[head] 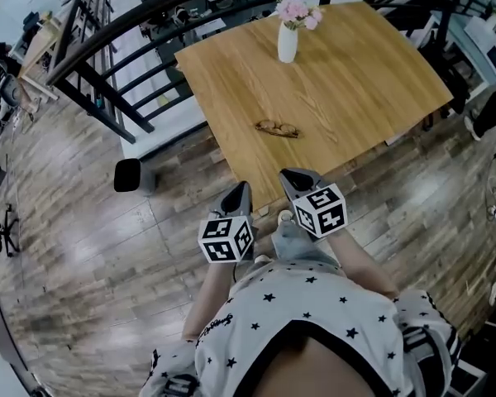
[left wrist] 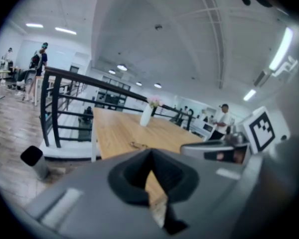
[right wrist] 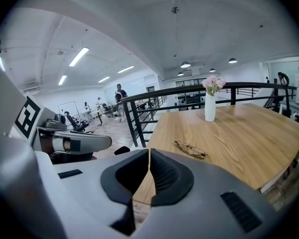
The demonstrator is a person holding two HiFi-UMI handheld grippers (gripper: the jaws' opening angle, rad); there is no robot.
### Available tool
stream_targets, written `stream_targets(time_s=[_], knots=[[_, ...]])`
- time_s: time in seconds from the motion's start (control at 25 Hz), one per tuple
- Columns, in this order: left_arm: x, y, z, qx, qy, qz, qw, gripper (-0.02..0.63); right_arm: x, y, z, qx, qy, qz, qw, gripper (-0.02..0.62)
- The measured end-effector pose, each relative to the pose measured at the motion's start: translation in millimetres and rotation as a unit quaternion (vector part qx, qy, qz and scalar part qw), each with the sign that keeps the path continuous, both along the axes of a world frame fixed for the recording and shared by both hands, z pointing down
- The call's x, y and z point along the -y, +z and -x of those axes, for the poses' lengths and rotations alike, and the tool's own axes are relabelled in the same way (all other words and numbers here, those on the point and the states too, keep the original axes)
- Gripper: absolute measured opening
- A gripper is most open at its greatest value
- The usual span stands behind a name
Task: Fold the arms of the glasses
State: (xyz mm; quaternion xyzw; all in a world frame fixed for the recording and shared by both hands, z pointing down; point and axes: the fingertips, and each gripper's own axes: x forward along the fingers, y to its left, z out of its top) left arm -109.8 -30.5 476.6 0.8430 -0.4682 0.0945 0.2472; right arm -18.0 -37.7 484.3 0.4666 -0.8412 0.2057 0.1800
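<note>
We hold the left gripper point(head: 241, 188) and right gripper point(head: 294, 174) short of the wooden table point(head: 372, 89), each with jaws pressed together on nothing. The glasses point(head: 277, 128) lie on it, well apart from both. They are too small to tell if their arms are folded, so we may be approaching or finished.

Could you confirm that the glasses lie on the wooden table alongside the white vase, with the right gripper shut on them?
Not quite: the right gripper is shut, but on nothing. The right gripper view shows its jaws meeting empty, short of the wooden table. The glasses do lie on it alongside the white vase.
</note>
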Motion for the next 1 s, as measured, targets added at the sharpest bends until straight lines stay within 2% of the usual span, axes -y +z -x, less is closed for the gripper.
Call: stream_targets(time_s=[0.52,1.0], knots=[[-31.4,-10.9,3.4,0.0,0.014,-0.016,0.9998,0.006,-42.4,-11.5,13.4,-0.002,-0.001,-0.019,1.0,0.023],[-54.9,-13.9,-3.5,-0.01,0.032,-0.023,0.9992,0.006,-66.5,-20.0,11.9,0.01,0.021,-0.041,0.999,0.02]])
